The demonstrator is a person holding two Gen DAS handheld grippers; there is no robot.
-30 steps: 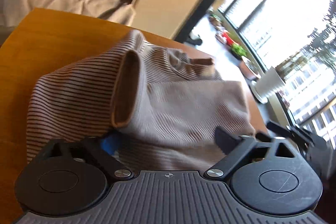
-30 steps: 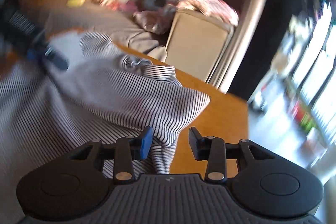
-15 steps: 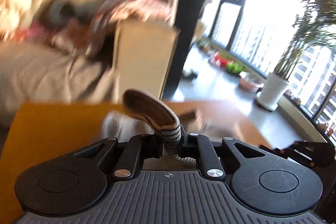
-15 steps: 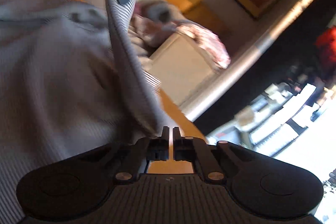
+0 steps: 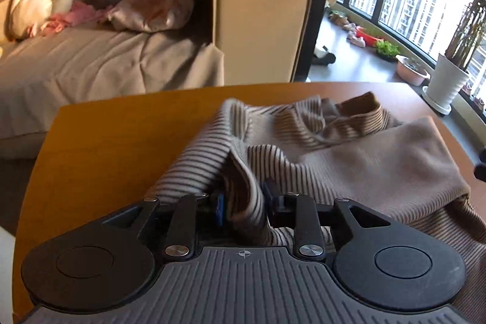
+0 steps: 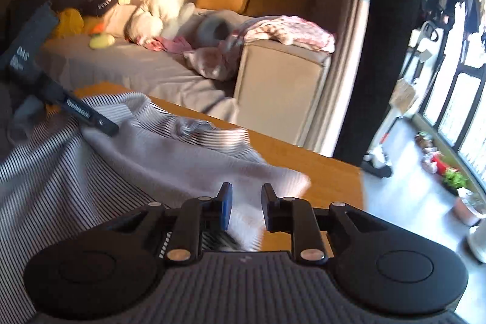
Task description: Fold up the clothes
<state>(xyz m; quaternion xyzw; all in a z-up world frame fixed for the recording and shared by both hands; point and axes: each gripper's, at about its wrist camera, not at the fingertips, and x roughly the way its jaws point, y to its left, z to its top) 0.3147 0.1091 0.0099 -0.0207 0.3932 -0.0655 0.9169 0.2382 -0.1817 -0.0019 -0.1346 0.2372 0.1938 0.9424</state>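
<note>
A brown and cream striped top [image 5: 349, 154] lies bunched on the wooden table [image 5: 100, 148]. Its collar [image 5: 361, 108] points to the far edge. My left gripper [image 5: 244, 204] has a fold of the striped cloth between its fingers, which stand slightly apart around it. In the right wrist view the same top [image 6: 145, 154] spreads to the left. My right gripper [image 6: 246, 207] is open, with a blurred cloth edge lying between its fingers. The left gripper [image 6: 76, 111] shows there at the far left on the cloth.
A grey sofa [image 5: 106, 63] with loose clothes and a white plush toy [image 6: 164, 8] stands beyond the table. Its beige armrest [image 5: 261, 23] is near the table's far edge. Windows, potted plants [image 5: 446, 81] and floor items are to the right.
Both grippers had closed on cloth and lifted it half a second ago. Now they are lower over the table. The right gripper's fingers have parted, and the left's have parted slightly.
</note>
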